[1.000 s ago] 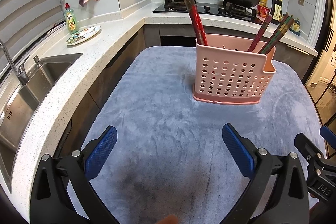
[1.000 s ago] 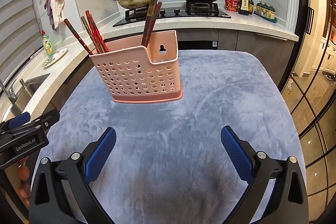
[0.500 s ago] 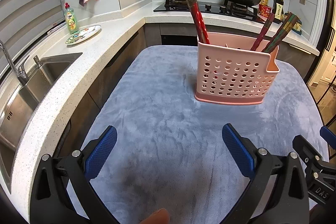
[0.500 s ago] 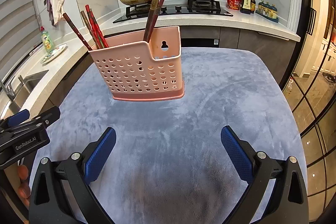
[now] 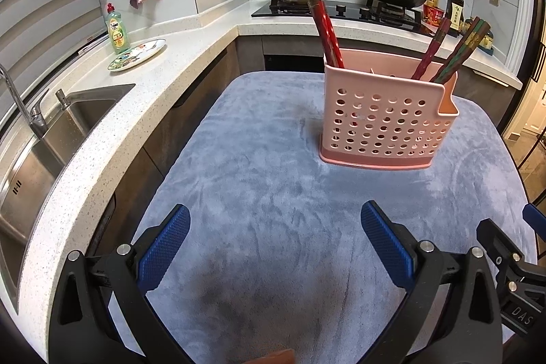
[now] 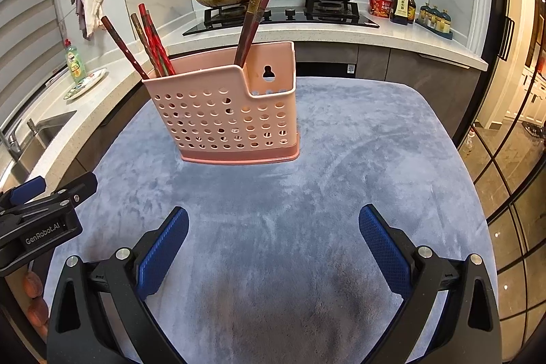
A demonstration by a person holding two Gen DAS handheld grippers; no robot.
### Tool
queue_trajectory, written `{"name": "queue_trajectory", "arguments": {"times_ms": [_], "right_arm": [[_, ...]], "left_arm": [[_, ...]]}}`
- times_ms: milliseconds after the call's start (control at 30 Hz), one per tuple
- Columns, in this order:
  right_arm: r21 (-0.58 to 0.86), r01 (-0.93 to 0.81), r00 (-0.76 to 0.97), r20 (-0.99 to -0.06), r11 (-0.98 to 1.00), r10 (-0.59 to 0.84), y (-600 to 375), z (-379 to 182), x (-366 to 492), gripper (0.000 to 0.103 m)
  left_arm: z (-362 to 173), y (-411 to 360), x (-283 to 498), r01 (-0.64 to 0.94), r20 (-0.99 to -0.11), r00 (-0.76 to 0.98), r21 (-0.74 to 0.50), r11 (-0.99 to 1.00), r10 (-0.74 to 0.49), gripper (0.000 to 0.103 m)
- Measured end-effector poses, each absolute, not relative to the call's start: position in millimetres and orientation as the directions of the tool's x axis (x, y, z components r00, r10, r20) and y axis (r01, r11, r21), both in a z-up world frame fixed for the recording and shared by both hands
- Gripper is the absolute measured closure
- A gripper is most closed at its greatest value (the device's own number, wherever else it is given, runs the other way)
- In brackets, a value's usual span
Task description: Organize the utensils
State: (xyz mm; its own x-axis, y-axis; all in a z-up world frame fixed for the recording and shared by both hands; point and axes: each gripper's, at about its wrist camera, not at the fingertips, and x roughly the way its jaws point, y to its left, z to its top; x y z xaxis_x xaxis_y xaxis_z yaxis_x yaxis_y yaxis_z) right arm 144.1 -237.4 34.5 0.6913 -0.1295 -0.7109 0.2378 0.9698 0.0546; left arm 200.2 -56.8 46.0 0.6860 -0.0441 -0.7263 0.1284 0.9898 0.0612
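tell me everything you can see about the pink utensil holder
The pink utensil holder looks like plastic, its front wall perforated with round holes, on a solid base. Its back wall rises higher and has a keyhole hanging slot. It stands upright on the grey-blue cloth, holding chopsticks that lean out at both ends. Neither gripper touches it.
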Motion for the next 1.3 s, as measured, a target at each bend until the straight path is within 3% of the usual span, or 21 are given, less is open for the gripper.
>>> {"name": "queue_trajectory", "arguments": {"times_ms": [1300], "right_arm": [[0.043,0.255,0.695,-0.703,0.966,-0.152,-239.6,41.6,136.5,0.007]], "left_arm": [[49.6,-60.5,192.8,0.143,-0.724,0.689,0.075,0.987,-0.045,0.007]]}}
